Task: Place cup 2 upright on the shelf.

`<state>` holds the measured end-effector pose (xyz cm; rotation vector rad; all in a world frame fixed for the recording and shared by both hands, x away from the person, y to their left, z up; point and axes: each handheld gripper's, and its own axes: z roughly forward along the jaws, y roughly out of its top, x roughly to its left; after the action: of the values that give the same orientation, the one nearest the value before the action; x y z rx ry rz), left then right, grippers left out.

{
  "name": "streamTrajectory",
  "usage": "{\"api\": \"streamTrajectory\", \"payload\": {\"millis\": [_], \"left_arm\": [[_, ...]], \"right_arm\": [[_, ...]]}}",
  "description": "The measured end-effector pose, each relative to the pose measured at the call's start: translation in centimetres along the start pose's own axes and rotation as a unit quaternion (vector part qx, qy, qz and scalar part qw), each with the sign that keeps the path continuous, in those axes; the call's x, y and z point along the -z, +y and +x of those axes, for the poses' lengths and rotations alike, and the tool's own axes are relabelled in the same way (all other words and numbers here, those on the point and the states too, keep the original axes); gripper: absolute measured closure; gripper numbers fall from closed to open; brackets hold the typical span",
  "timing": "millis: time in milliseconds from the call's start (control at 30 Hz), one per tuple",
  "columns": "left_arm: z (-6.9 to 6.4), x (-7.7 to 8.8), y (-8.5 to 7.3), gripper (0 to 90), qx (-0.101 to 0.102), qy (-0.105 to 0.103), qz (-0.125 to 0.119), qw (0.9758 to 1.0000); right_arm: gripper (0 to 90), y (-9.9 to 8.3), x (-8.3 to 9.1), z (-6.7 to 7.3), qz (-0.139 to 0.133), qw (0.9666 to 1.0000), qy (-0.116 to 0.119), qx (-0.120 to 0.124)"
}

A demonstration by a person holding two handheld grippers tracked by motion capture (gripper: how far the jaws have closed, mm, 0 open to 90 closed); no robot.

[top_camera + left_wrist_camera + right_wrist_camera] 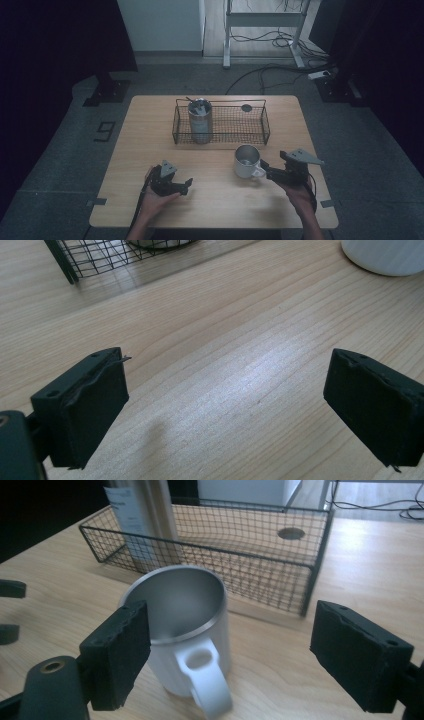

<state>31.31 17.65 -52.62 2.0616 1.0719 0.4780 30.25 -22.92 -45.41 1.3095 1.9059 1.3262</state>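
Observation:
A white mug with a metal-grey inside stands upright on the wooden table, right of centre. Seen from the right gripper view, the mug turns its handle toward the camera. My right gripper points at it from the right; its jaws stand apart either side of the handle without touching it. My left gripper rests low near the front left, open, with bare wood between its jaws.
A black wire basket sits behind the mug at the table's far middle. It holds a tall steel tumbler at its left end and a small dark disc toward the right. Cables lie on the floor beyond.

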Motion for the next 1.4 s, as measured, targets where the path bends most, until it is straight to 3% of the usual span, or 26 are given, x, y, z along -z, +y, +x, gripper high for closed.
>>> {"api": "streamTrajectory", "payload": {"millis": [400, 800, 967, 1133, 1400], "left_arm": [[0.2, 0.3, 0.1, 4.0, 0.006, -0.001, -0.006, 1.0], [0.6, 0.3, -0.1, 4.1, 0.01, 0.006, 0.0, 0.9999], [0.5, 0.3, -0.2, 4.0, 0.007, 0.01, 0.004, 0.9999], [0.4, 0.4, -0.3, 4.0, 0.007, 0.011, 0.003, 0.9999], [0.4, 0.2, -0.5, 4.0, 0.006, 0.012, 0.009, 0.9999]], "right_arm": [[14.4, 2.1, -0.9, 1.7, -0.011, 0.9995, 0.028, 0.009], [13.1, 1.9, -3.3, 2.7, 0.009, 0.9985, 0.052, 0.013], [11.5, 1.2, -4.9, 3.2, 0.033, 0.9978, 0.051, 0.024], [10.0, 1.1, -5.5, 3.2, 0.038, 0.9975, 0.055, 0.022], [7.6, 0.8, -6.5, 3.5, 0.05, 0.9974, 0.042, 0.031]]}}
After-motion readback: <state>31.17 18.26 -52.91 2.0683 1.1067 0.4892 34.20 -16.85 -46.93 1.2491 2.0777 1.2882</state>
